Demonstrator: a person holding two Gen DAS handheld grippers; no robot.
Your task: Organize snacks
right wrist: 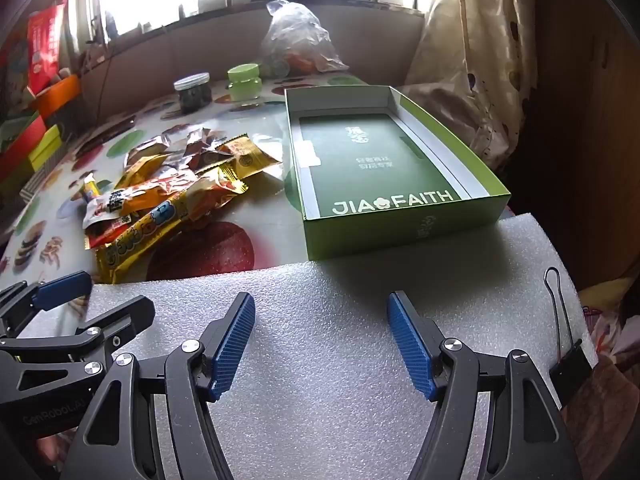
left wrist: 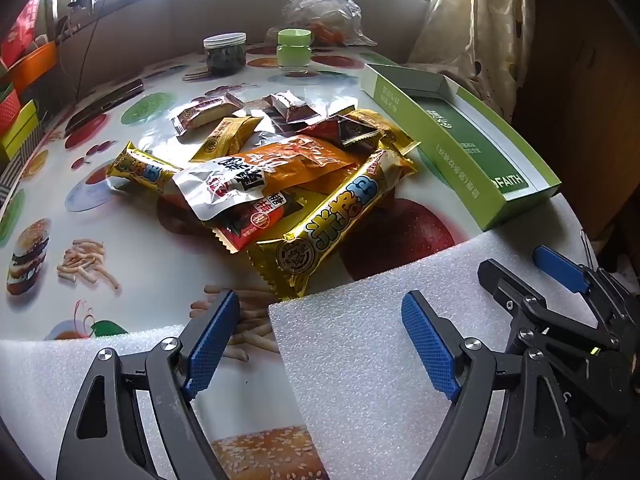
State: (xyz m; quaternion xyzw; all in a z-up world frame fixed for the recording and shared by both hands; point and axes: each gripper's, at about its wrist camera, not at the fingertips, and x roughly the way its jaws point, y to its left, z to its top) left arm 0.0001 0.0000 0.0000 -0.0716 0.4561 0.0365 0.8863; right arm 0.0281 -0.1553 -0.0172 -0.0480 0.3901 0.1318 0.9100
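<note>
L claw (left wrist: 322, 344) wide, R claw (right wrist: 321, 344) wide, both tilted down

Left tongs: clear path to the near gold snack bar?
Probably yes. The left tongs stand open and empty, and the gold snack bar lies just ahead at the pile's near edge, nothing on its near end.

Glossy foil snack wrappers (left wrist: 280, 184) lie on a shiny printed plastic worktop (left wrist: 132, 280) cover. The green box (right wrist: 400, 216) is matt cardboard. The white foam sheet (right wrist: 328, 360) looks pebbled and rough.
</note>
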